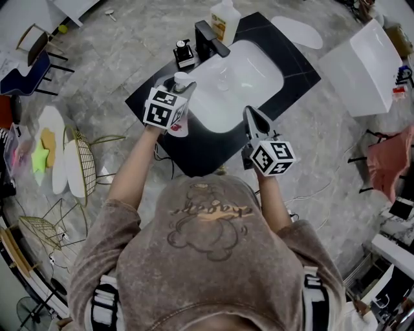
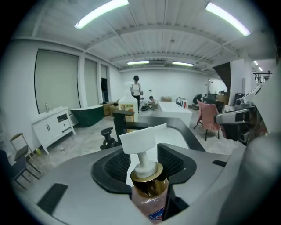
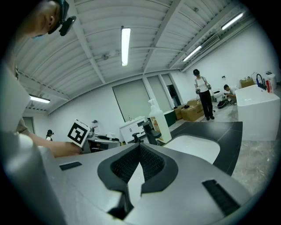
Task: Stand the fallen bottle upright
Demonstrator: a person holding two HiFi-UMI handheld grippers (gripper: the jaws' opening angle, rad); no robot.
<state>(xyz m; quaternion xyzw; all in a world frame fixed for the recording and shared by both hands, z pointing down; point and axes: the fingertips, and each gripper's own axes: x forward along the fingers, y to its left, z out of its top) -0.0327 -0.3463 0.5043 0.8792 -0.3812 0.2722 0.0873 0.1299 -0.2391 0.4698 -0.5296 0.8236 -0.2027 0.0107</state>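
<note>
A pump bottle (image 1: pixel 180 123) of pinkish liquid, with a gold collar and a white pump head, is held over the left end of the black counter (image 1: pixel 194 155). My left gripper (image 1: pixel 182 92) is shut on it just below the collar. In the left gripper view the bottle (image 2: pixel 149 186) stands between the two pads, pump head up, and the gripper (image 2: pixel 147 165) hides its lower body. My right gripper (image 1: pixel 250 112) points at the white sink basin (image 1: pixel 249 77) from the near side. In the right gripper view its tips (image 3: pixel 139 147) meet with nothing between them.
A black faucet (image 1: pixel 208 39) stands behind the basin, with a large white jug (image 1: pixel 224 19) beyond it and a small black fitting (image 1: pixel 184 53) to its left. Wire chairs (image 1: pixel 84 161) stand at the left, a white block (image 1: pixel 362 64) at the right. People stand far off (image 2: pixel 136 88).
</note>
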